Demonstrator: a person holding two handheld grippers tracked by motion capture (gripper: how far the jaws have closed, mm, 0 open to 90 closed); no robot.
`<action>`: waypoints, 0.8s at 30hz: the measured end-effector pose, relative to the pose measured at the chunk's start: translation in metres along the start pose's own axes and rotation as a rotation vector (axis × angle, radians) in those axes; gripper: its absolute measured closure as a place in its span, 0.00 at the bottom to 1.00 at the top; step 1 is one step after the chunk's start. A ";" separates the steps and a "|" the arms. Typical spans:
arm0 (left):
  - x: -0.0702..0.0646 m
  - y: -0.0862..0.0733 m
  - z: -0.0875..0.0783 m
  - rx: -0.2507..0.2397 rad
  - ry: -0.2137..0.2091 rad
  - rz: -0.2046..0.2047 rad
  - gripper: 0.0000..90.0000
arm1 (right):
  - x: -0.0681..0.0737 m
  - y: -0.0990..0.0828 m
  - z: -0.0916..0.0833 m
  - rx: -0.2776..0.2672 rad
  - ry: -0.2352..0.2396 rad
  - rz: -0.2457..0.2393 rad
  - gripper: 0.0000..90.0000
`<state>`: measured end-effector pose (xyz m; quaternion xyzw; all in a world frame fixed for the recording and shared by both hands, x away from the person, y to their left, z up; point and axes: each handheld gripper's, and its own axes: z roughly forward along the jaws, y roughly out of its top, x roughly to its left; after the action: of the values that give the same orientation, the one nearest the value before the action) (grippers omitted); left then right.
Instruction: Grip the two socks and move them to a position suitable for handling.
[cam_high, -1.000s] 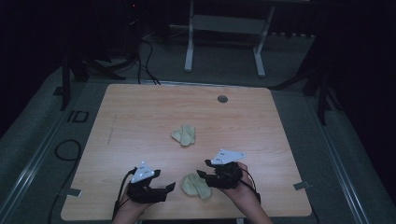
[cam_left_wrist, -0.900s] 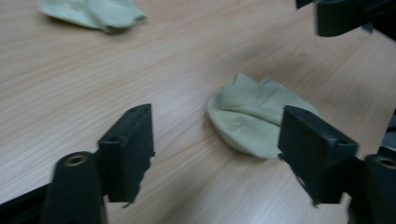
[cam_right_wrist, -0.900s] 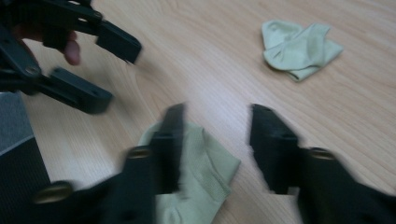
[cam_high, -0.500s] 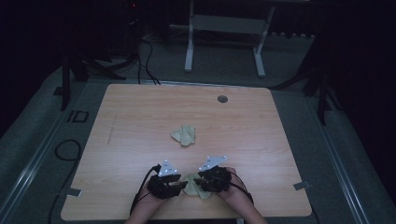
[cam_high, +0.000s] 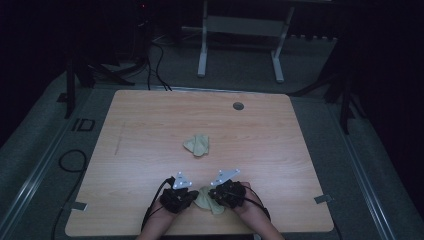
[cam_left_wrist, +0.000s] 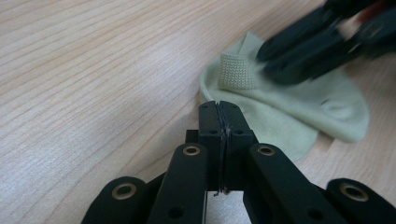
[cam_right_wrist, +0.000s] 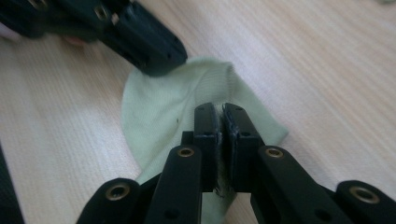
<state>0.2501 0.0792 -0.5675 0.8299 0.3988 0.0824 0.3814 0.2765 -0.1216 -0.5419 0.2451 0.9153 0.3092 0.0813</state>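
A pale green sock (cam_high: 204, 200) lies crumpled near the table's front edge, between my two grippers. My left gripper (cam_high: 194, 196) has just been closing, and its jaws now meet on the sock's near edge (cam_left_wrist: 289, 112), as the left gripper view (cam_left_wrist: 219, 105) shows. My right gripper (cam_high: 213, 195) has also just been closing. Its jaws (cam_right_wrist: 220, 108) pinch a fold of the sock (cam_right_wrist: 159, 107), with pale fabric showing between the pads. Each gripper's black tips also show in the other's view, resting on the sock from the opposite side. A second pale green sock (cam_high: 198, 145) lies bunched at the table's middle.
The wooden table (cam_high: 140, 125) has a round cable hole (cam_high: 238, 106) at the back right. A white metal frame (cam_high: 240, 30) stands on the floor beyond the table. Cables lie on the floor at the left.
Both hands have moved inward and down onto the near sock. Both pairs of jaws have gone from open to shut on it. The middle sock has not moved.
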 end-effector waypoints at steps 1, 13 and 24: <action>0.000 0.000 0.000 -0.001 0.000 0.000 0.98 | 0.000 0.001 -0.004 -0.013 -0.001 0.002 0.94; 0.002 0.000 0.000 -0.001 0.004 -0.008 0.99 | -0.016 -0.003 -0.071 -0.153 -0.090 0.067 0.94; 0.001 0.001 0.001 0.001 0.014 0.008 0.98 | -0.037 -0.044 -0.076 -0.132 -0.126 0.202 0.93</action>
<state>0.2522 0.0789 -0.5677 0.8312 0.3982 0.0897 0.3776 0.2683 -0.2104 -0.5087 0.3491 0.8567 0.3593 0.1232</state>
